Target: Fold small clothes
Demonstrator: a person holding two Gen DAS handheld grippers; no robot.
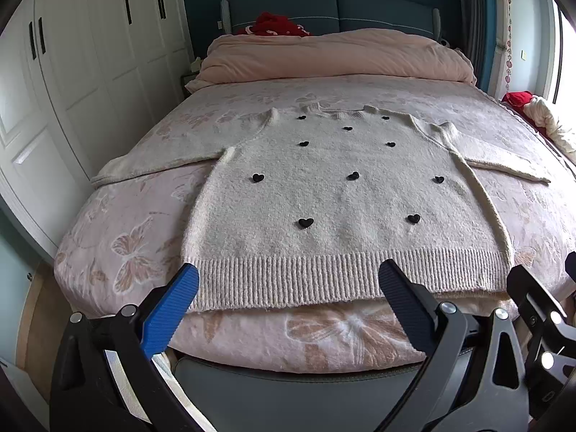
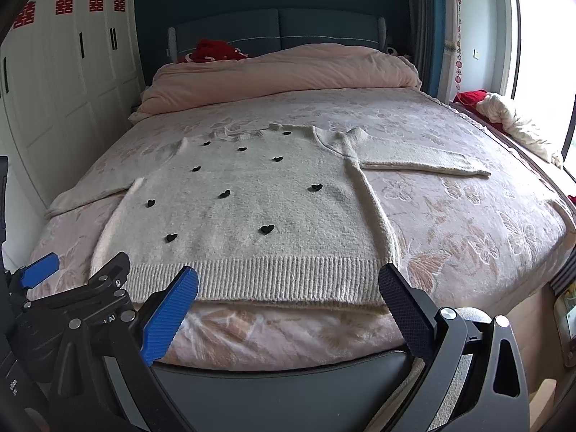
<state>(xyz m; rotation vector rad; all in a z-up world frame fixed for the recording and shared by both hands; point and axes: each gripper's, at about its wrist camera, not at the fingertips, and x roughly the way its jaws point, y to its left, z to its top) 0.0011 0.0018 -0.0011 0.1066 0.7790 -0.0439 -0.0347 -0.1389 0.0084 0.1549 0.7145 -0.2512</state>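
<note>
A cream knit sweater with small black hearts lies flat, face up, on the bed, sleeves spread to both sides and ribbed hem toward me. It also shows in the right wrist view. My left gripper is open and empty, hovering just in front of the hem's left half. My right gripper is open and empty, just in front of the hem's right half. Each gripper's side shows in the other's view: the right gripper and the left gripper.
The bed has a pink butterfly-print cover and a dark padded foot edge. A folded pink duvet lies at the headboard. White wardrobes stand on the left. Clothes are piled by the window on the right.
</note>
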